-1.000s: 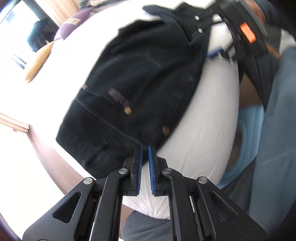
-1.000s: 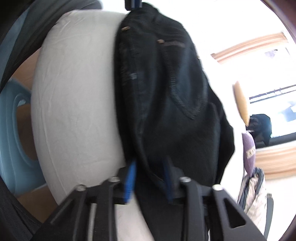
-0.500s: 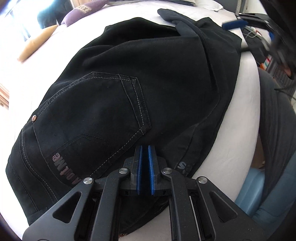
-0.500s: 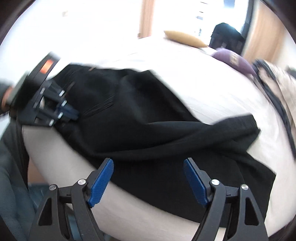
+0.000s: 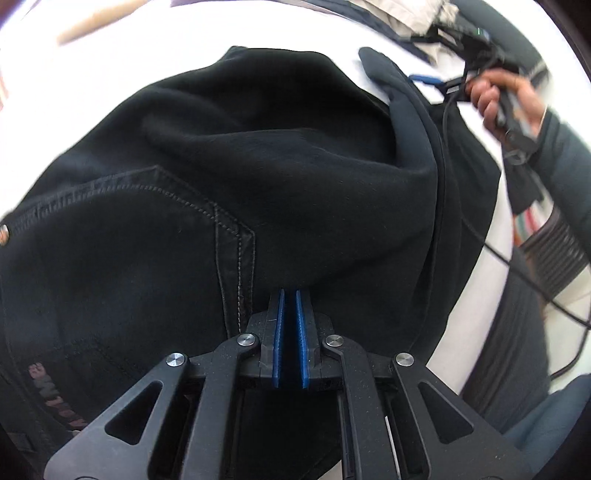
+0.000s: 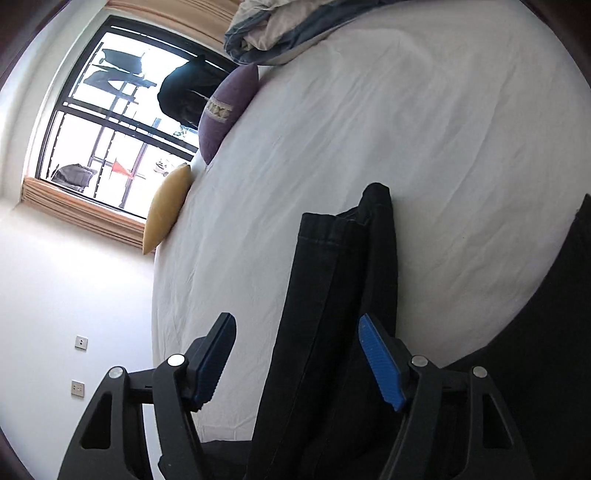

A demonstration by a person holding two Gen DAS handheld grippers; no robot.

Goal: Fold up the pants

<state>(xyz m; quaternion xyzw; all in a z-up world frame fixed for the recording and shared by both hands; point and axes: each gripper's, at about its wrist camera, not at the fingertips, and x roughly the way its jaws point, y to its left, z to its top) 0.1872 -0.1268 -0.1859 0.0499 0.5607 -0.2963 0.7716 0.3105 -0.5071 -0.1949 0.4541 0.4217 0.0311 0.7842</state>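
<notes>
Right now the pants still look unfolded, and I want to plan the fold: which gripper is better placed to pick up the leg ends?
Probably the right gripper: its jaws stand open astride the pants near the hems. The left gripper is shut, up by the back pocket.

One pair of black denim pants [image 5: 258, 192] lies on one bed with a white sheet [image 6: 424, 147]. On the pants I count one stitched back pocket [image 5: 129, 258] and one copper rivet [image 5: 3, 233]. Two leg ends [image 6: 347, 229] lie one on the other. There are two black grippers with blue pads: the left gripper [image 5: 290, 306] and the right gripper [image 6: 295, 358]. One hand [image 5: 498, 99] is seen. At the bed edge are two cushions: one purple cushion [image 6: 225, 110] and one mustard-yellow cushion [image 6: 166, 206]. One heap of bedding [image 6: 280, 29], one window [image 6: 110, 125] and two wall switch plates [image 6: 79, 365].
</notes>
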